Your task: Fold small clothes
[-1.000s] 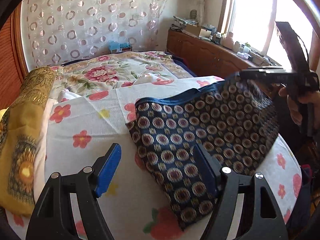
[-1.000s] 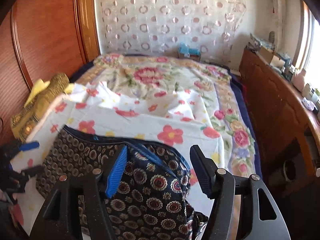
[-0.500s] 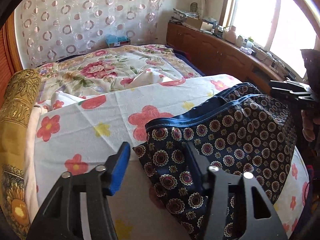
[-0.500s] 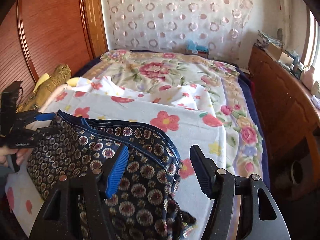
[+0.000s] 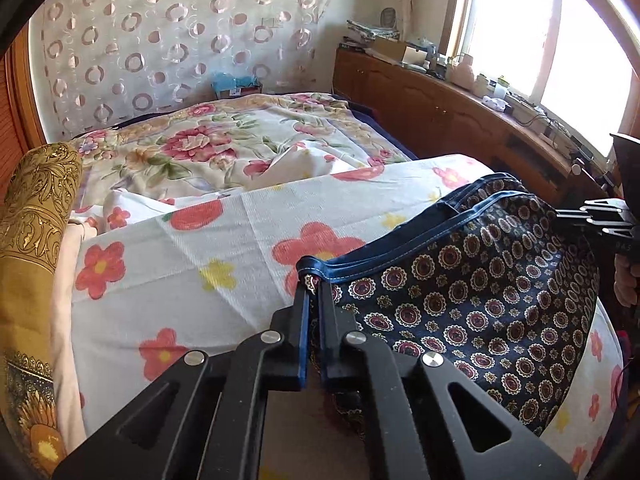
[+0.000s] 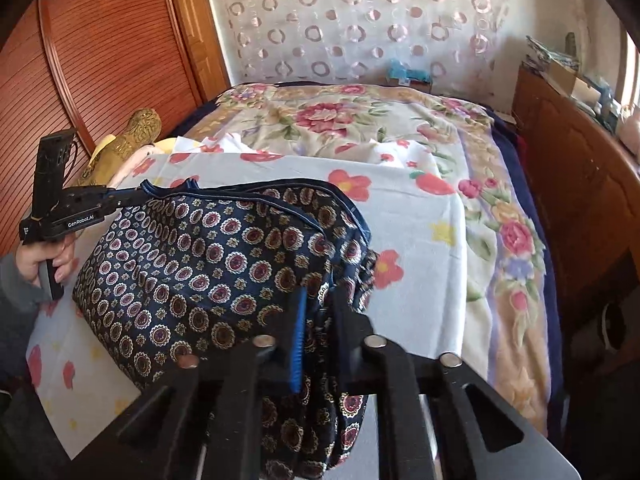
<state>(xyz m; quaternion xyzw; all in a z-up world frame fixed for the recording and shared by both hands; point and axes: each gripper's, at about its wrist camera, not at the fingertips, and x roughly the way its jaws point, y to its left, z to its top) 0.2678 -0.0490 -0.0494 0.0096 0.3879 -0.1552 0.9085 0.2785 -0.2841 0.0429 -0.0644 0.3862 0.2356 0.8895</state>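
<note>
The left hand-held gripper (image 5: 313, 292) is clamped narrowly on one blue-trimmed corner of the dark patterned shorts (image 5: 472, 304), and the right hand-held gripper (image 6: 320, 312) pinches the bunched fabric at the opposite side. The shorts hang stretched between the two, their lower part draping onto the white flowered sheet (image 5: 224, 240) spread over the bed (image 6: 400, 120), near a gold pillow (image 5: 32, 216).

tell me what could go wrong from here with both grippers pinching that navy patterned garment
1. The left gripper holds only the tip of the blue waistband corner of the navy medallion-print shorts, so a tug could pull it free.
2. The right gripper has bunched fabric between its fingers, so the fold may come out crooked.
3. Dragging could wrinkle the white flowered sheet underneath.
</note>
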